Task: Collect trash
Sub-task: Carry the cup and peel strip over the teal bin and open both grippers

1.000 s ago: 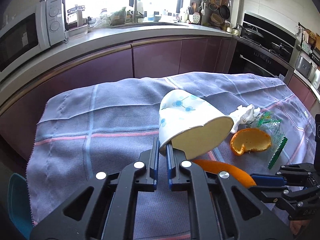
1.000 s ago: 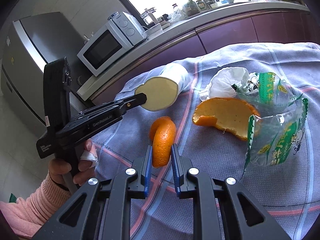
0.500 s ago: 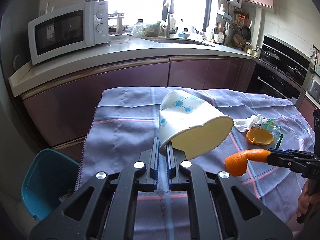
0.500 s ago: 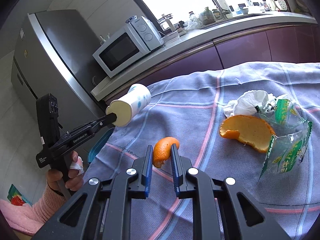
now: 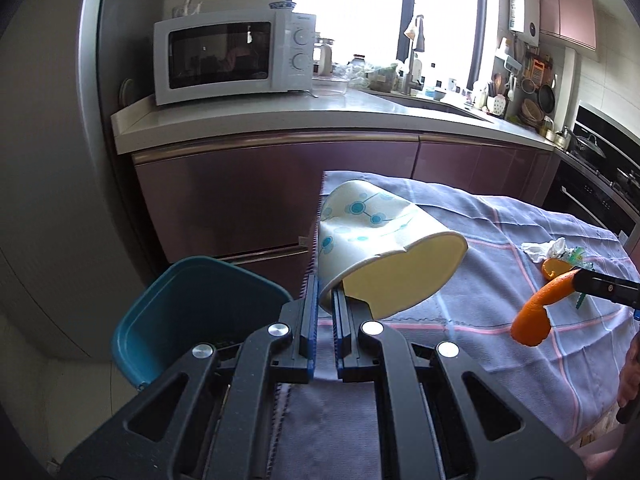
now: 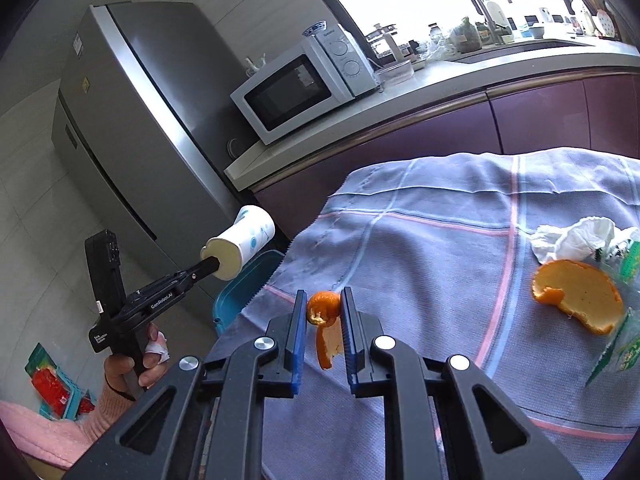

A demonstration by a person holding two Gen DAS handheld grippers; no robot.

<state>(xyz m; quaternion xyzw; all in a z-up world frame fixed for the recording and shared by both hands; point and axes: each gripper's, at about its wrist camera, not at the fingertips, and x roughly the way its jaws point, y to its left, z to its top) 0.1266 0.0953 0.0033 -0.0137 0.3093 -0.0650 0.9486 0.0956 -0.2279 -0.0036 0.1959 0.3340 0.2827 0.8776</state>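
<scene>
Trash from the table is in both our grippers. Our left gripper (image 5: 325,304) has its jaws clamped tight on the rim of a crumpled white paper cup with blue dot-and-line print (image 5: 372,236), one finger inside the pale yellow interior and one outside. In the right wrist view the same cup (image 6: 240,249) hangs in the air past the table's edge, above the teal plastic bin (image 6: 244,286) that stands on the floor beside the table. From the left wrist camera, that bin (image 5: 188,312) sits low at the left, just beside the cloth's edge.

Our right gripper (image 6: 323,306) is narrow, its blue pads pinching a curled strip of orange peel (image 6: 325,322) that dangles between the fingers, lifted clear of the cloth. The left wrist view shows this peel strip (image 5: 538,314) hanging from the black finger tips at the right.

We see more trash on the grey-blue checked tablecloth (image 6: 420,248): a broad, cupped piece of orange peel (image 6: 580,300), a crumpled white tissue (image 6: 576,236) just behind it, and a clear plastic wrapper with green print (image 6: 624,332) against it at the far right.

A white microwave (image 5: 232,56) stands on the pale countertop (image 5: 280,116) behind.
</scene>
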